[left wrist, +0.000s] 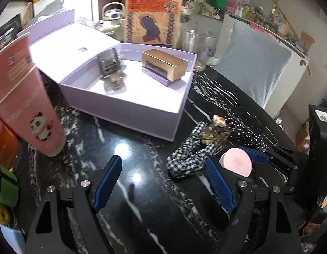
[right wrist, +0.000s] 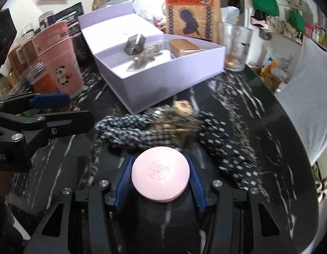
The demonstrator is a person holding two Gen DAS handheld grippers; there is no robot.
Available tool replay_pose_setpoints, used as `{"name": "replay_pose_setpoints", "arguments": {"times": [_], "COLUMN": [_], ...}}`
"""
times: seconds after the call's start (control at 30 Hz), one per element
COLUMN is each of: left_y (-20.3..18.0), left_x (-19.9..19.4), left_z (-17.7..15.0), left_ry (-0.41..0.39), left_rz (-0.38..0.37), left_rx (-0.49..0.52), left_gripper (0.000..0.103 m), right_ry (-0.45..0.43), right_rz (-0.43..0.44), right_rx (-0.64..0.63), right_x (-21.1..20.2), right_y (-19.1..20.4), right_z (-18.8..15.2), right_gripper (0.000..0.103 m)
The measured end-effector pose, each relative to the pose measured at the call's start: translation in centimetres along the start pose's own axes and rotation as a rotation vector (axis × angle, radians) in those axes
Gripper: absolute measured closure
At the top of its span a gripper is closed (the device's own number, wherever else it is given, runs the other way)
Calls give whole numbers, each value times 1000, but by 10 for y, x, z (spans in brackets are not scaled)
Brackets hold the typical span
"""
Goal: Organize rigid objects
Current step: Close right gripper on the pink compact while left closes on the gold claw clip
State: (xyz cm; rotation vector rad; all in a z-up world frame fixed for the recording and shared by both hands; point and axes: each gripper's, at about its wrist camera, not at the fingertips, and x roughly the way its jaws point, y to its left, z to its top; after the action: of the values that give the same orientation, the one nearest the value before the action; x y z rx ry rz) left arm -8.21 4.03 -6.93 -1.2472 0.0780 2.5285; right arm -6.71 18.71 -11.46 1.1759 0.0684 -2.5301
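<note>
Left tongs (left wrist: 163, 182): spread wide, empty, over bare black marble bench (left wrist: 129, 148). Lavender gift box (right wrist: 163, 86), far centre, lid open, already contains a gold carton (right wrist: 185, 46). Right tongs (right wrist: 160, 180): pads pressed against opposite rim edges of the pink round compact (right wrist: 160, 173), near centre, just this side of the checked scrunchies (right wrist: 129, 127). Judged rigid, light, smooth-sided; may slip, so an across-the-diameter grip is correct.

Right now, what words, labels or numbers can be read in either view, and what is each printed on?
"QUEEN", partly cut off: pink paper cup with a panda picture.
Orange label on the brown paper bag: print too small to read.
Square logo inside the lilac box lid: blurred.
Stamp on the pink round disc: unreadable.
</note>
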Motion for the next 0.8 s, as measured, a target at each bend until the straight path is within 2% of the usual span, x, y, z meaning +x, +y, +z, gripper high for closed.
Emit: {"name": "replay_pose_setpoints", "arguments": {"times": [0.2,0.57,0.67,0.73,0.8], "left_y": [-15,-54,-63,-70,-75], "left_x": [16,28,35,41,46], "left_z": [8,29,33,34,34], "left_ry": [31,-3,8,26,29], "left_rz": [-49,-140,-170,-167,-160], "left_rx": [37,140,165,192,222], "left_gripper": [21,21,28,34,35], "right_ry": [6,4,-1,-7,-11], "right_rz": [-46,-77,-80,-80,-82], "right_rx": [50,89,98,105,108], "right_x": [-11,-23,-25,-27,-27], "right_y": [-21,-42,-47,-51,-54], "right_z": [-7,-17,-19,-20,-20], "right_gripper": [52,52,52,52,52]}}
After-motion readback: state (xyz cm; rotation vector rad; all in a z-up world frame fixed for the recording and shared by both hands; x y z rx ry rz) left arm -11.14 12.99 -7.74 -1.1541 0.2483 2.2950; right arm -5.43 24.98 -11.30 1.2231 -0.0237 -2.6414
